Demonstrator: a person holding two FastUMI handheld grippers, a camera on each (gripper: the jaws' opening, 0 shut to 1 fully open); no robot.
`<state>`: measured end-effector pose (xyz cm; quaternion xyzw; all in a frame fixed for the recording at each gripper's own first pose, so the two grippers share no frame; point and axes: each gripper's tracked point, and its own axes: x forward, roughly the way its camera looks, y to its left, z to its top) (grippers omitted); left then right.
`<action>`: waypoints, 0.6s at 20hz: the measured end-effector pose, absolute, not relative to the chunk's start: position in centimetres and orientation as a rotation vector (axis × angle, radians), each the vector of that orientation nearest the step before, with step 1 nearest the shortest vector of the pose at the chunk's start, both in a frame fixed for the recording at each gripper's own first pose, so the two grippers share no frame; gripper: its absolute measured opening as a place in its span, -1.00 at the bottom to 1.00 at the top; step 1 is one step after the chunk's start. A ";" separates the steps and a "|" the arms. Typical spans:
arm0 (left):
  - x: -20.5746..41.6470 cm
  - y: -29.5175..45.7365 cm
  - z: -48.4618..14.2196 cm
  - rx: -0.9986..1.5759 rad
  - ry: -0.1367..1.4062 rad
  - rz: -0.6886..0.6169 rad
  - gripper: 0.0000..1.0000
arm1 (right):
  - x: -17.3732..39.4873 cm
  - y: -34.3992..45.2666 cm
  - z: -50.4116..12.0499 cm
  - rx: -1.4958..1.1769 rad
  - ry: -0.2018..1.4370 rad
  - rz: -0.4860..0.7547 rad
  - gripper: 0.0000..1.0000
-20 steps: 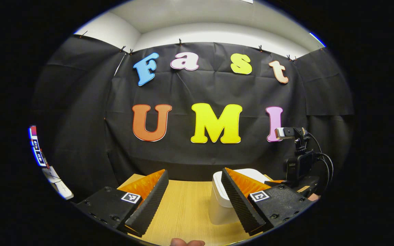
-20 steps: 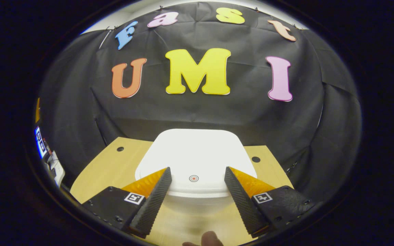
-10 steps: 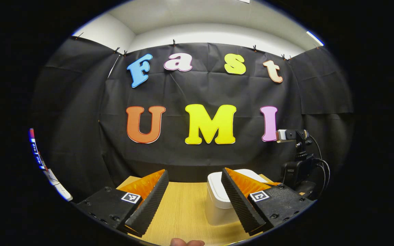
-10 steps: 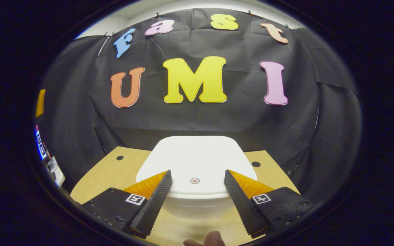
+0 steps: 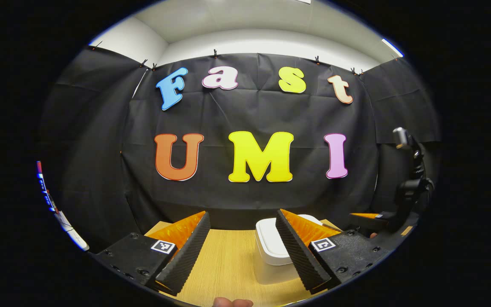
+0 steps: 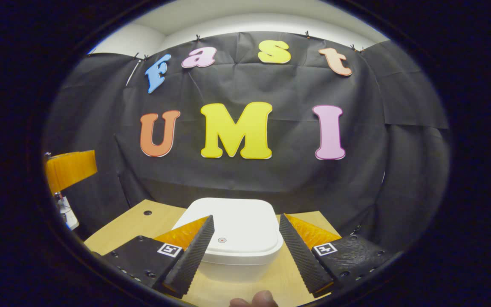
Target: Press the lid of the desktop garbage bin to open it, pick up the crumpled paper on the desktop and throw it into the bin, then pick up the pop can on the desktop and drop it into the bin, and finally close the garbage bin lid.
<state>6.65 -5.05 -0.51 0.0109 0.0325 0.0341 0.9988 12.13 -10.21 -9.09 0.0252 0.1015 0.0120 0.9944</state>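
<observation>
I see the bin [image 6: 232, 238] lower centre in right gripper view, lid [image 6: 235, 226] down. Right gripper [image 6: 245, 256] spread wide, empty. Left gripper [image 5: 241, 251] likewise, over the table [image 5: 228, 264].

Two claw-mounted fisheye views, both facing the booth's back wall.

The left gripper view sits low over the worktop [image 5: 228, 264], looking level at the wall, with the white bin [image 5: 271, 251] a little way off, right of centre, and the right claw [image 5: 367, 216] at its far right edge. The right gripper view looks from nearer, slightly down on the bin's lid [image 6: 237, 234], straight ahead between its fingers; the left claw [image 6: 70, 168] is at its left edge. Both views share the bin, the worktop and the wall.
</observation>
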 end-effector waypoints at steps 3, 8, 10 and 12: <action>7.2 -5.3 -0.1 0.021 0.056 0.074 0.99 | 11.3 -13.0 -6.4 0.051 0.148 -0.004 0.91; 7.5 -6.2 0.5 0.025 0.060 0.082 0.99 | 9.8 -14.9 -3.2 0.065 0.077 -0.038 0.92; 7.0 -6.7 0.1 0.032 0.050 0.097 0.99 | 9.2 -15.1 -2.9 0.052 0.071 -0.041 0.92; 7.2 -6.5 0.2 0.029 0.048 0.114 0.98 | 8.7 -15.0 -2.6 0.091 0.069 -0.036 0.92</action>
